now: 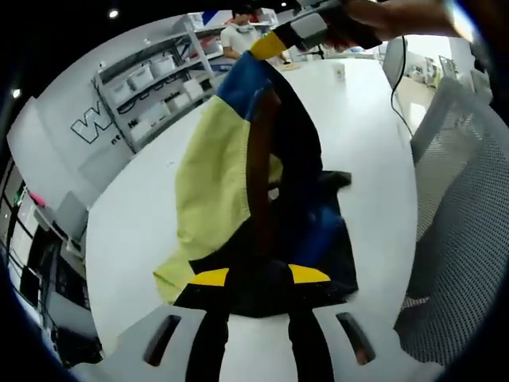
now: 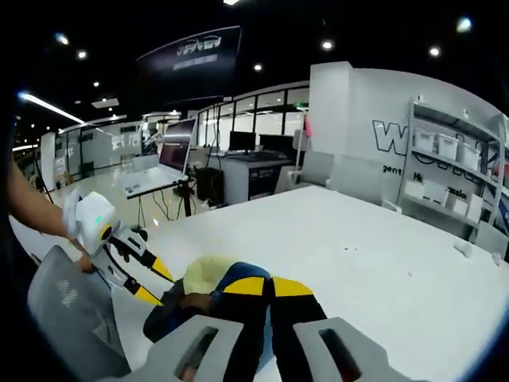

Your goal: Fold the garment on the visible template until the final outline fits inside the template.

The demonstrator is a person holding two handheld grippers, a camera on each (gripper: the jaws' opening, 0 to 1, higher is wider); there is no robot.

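The garment (image 1: 215,175), in pale yellow-green, blue, dark navy and brown panels, hangs stretched above the white table (image 1: 366,143) between both grippers. My left gripper (image 1: 260,276) is at the bottom of the left gripper view, its yellow-tipped jaws shut on the dark lower edge. My right gripper (image 1: 270,46), held by a hand, pinches the blue top end. In the right gripper view my right gripper (image 2: 269,286) is shut on the bunched garment (image 2: 211,274). The left gripper (image 2: 157,284) holds the cloth just to its left.
A grey mesh chair (image 1: 461,223) stands at the table's edge, also seen as the chair (image 2: 71,310). Shelves with white bins (image 1: 159,87) line the back wall, and a person (image 1: 238,36) stands behind the table. A laptop (image 2: 171,155) sits on a stand beyond the table (image 2: 342,239).
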